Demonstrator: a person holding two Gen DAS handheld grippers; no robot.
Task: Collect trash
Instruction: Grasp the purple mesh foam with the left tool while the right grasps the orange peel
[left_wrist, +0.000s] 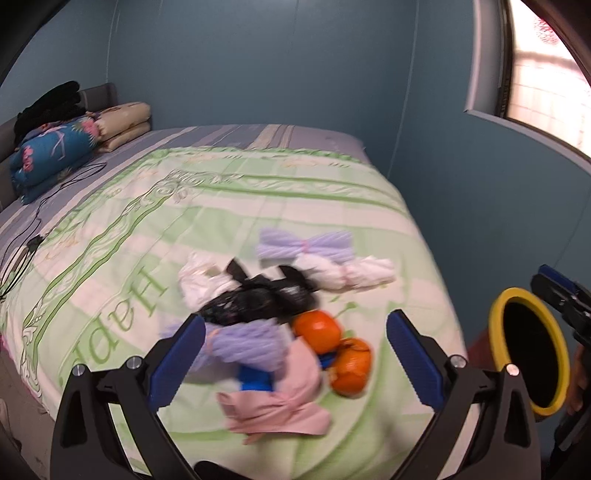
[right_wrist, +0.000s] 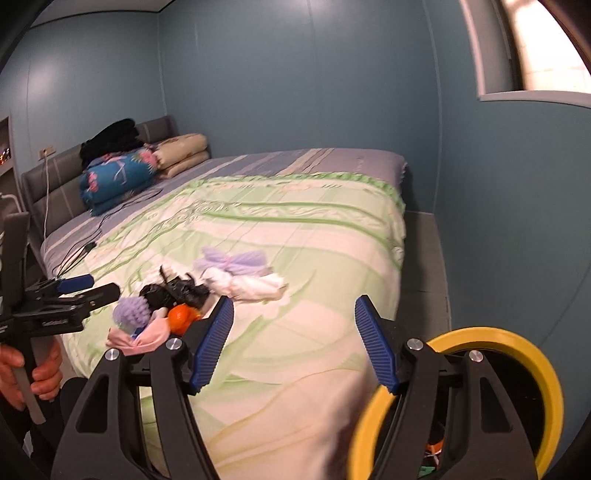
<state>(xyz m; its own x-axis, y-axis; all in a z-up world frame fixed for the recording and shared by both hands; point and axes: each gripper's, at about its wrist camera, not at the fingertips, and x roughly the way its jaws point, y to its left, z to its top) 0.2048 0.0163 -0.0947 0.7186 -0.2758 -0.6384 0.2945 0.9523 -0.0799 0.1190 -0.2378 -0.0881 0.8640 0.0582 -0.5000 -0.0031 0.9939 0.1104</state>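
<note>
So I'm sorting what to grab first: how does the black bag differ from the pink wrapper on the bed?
The black bag is dark, glossy and crumpled into a lump; the pink wrapper is pale, matte and lies flatter, pinched at the middle like a bow. The black bag sits farther up the bed, the pink wrapper nearest its foot. Both lie loose in the same pile, ungripped.

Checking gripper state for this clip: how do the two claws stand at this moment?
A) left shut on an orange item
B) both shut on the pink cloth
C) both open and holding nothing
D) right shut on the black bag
C: the left claw hovers wide open above the trash pile, and the right claw is also open over the green bedspread, both holding nothing.
</note>
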